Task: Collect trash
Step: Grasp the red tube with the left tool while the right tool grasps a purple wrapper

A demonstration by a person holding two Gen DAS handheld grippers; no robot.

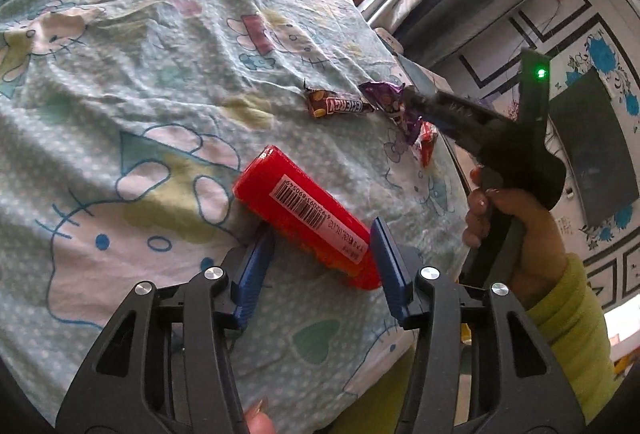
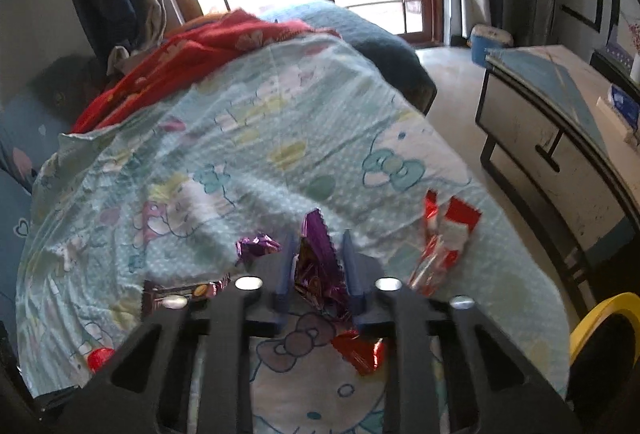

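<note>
The red tube (image 1: 304, 216), a smooth cylinder with a white barcode label on its side, lies slantwise on the printed bedsheet (image 1: 160, 82), and everything else is placed here by reference to it. The left gripper (image 1: 322, 254) straddles the tube's near end: its blue fingers (image 1: 256, 266) stand about half apart, one on each side, the right-hand one touching the tube's edge and the left-hand one just beside it, so a firm grip cannot be confirmed. Beyond the tube's far end, toward the bed's edge, lies a brown candy bar wrapper (image 1: 338, 106), flat on the sheet. Just past that is a crumpled purple wrapper (image 1: 394, 102), where the right gripper (image 2: 320, 266) has arrived; in the right wrist view its blue fingers have drawn in narrowly on the purple wrapper (image 2: 320, 262), which stands up between them and appears pinched. A second scrap of purple foil (image 2: 256, 246) sits on the sheet just to the left of those fingers. A red-and-white wrapper (image 2: 444, 238) lies farther from the tube, near the edge of the bed, and a red foil piece (image 2: 360, 348) lies under the right gripper's body. A hand (image 1: 508, 218) in a yellow-green sleeve (image 1: 572, 322) grasps the right gripper's handle. Farthest from the tube, a red blanket (image 2: 192, 50) is bunched at the head of the bed, and a low cabinet (image 2: 560, 138) stands across the floor.
</note>
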